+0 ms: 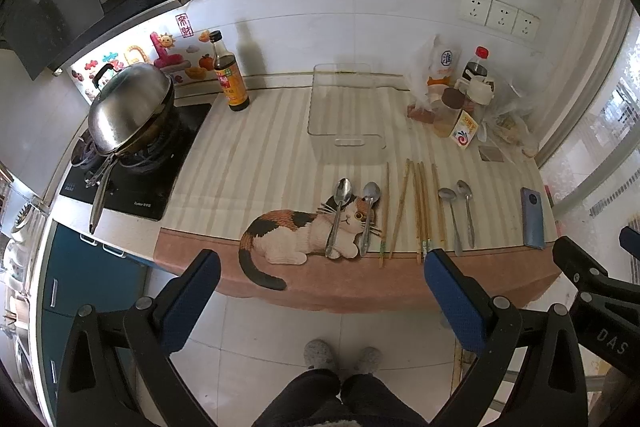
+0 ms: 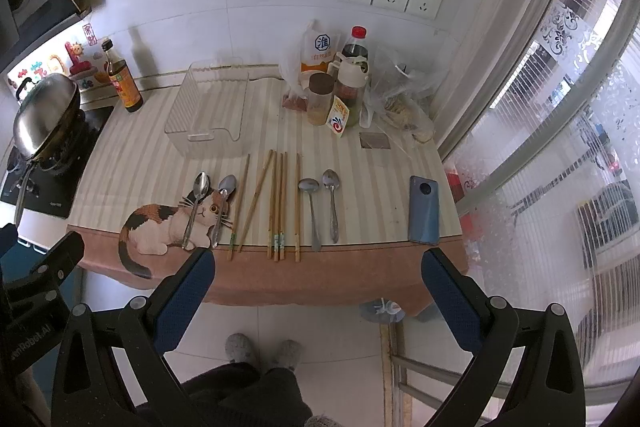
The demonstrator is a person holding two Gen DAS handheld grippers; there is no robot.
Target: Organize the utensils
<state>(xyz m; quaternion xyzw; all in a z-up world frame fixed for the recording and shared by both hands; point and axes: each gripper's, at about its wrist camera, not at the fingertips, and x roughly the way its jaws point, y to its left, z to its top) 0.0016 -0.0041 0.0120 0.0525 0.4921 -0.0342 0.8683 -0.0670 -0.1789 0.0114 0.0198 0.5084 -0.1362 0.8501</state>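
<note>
Several metal spoons lie on the striped table: two on the cat picture (image 1: 339,215) (image 2: 195,207) and two further right (image 1: 451,217) (image 2: 313,211). Several wooden chopsticks (image 1: 418,211) (image 2: 276,205) lie between them. An empty clear plastic tray (image 1: 344,107) (image 2: 208,111) stands behind them. My left gripper (image 1: 322,267) is open and empty, held in front of the table's near edge. My right gripper (image 2: 318,265) is open and empty, also short of the near edge; its body shows at the right of the left wrist view.
A blue phone (image 1: 533,217) (image 2: 424,209) lies at the table's right. Bottles, jars and bags (image 1: 460,95) (image 2: 340,87) crowd the back right. A sauce bottle (image 1: 230,75) (image 2: 122,77) and a lidded wok (image 1: 128,107) on the stove stand left.
</note>
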